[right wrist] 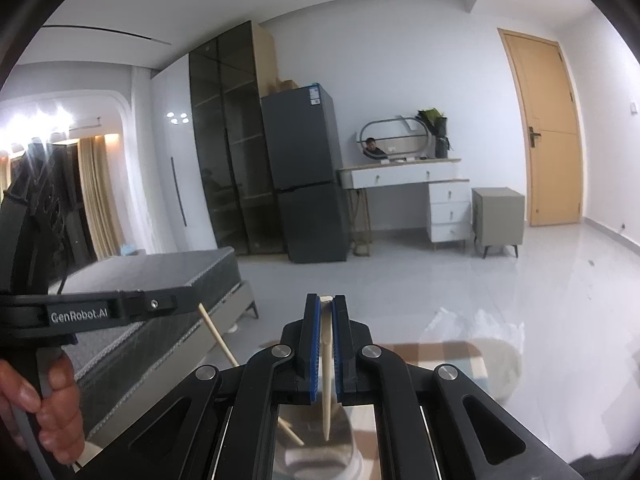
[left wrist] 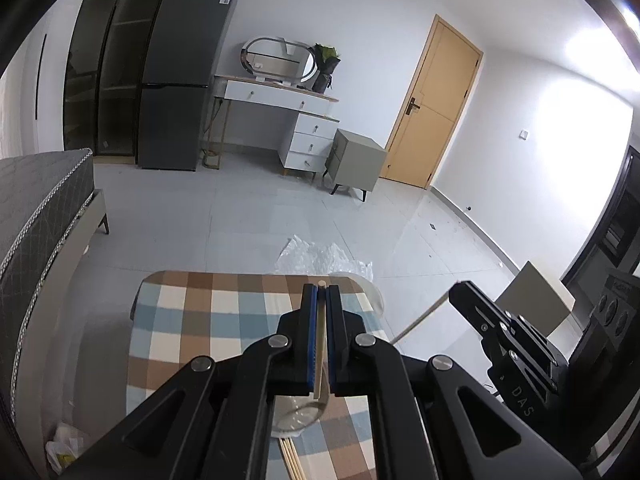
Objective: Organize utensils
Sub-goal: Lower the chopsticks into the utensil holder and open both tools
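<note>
My left gripper [left wrist: 321, 288] is shut on a pale wooden chopstick [left wrist: 320, 344], held lengthwise between its blue pads above a clear glass [left wrist: 300, 416] on the checked tablecloth [left wrist: 192, 320]. To the right, my right gripper [left wrist: 460, 292] grips a second chopstick [left wrist: 420, 320] that slants down to the left. In the right wrist view, the right gripper [right wrist: 326, 300] is shut on its chopstick [right wrist: 327, 380], tip pointing down over the glass [right wrist: 316, 452]. The left gripper [right wrist: 176, 304] holds its chopstick [right wrist: 218, 336] slanting toward the glass.
Several more chopsticks [left wrist: 290, 456] lie on the cloth near the glass. A clear round container [left wrist: 368, 292] stands at the table's far edge. Crumpled plastic [left wrist: 320, 256] lies on the floor beyond. A bed [left wrist: 36, 208] runs along the left. A hand [right wrist: 48, 400] grips the left handle.
</note>
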Motion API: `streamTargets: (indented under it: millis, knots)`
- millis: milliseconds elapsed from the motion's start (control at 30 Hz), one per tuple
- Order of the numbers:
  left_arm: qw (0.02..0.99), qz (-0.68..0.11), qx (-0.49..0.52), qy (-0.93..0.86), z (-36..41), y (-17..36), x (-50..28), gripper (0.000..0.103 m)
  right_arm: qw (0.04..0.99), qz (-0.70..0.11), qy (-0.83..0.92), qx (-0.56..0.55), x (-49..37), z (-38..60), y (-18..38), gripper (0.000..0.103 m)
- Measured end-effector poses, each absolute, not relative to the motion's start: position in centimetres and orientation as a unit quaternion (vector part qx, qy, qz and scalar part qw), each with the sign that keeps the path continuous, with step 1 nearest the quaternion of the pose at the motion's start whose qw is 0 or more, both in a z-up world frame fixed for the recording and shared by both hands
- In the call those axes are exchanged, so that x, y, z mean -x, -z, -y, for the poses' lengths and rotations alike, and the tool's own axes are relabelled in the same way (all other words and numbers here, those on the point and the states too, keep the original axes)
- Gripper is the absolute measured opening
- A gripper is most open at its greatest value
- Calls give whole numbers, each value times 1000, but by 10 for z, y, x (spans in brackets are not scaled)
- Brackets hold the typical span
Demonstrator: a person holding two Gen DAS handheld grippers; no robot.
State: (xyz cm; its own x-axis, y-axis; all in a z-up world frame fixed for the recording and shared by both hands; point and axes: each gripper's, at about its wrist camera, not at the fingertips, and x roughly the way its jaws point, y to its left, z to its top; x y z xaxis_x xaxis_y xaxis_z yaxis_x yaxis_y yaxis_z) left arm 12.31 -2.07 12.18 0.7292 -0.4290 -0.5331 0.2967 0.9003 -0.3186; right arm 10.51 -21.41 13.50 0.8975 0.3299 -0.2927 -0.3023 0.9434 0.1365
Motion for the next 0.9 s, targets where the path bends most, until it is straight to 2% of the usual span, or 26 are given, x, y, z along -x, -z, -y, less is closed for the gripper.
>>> streamTargets:
  millis: [300, 567, 900]
  knots:
    - [926, -317, 97, 180, 12, -118, -158, 0, 968, -169, -182, -45, -142, 194, -126, 5]
    - [909, -357, 113, 183, 9, -83, -176, 0, 957, -189, -221, -16, -156, 189, -98, 5]
    - [897, -383, 123, 184, 8, -65, -182, 0, 946, -219, -238, 37, -157, 178, -69, 5]
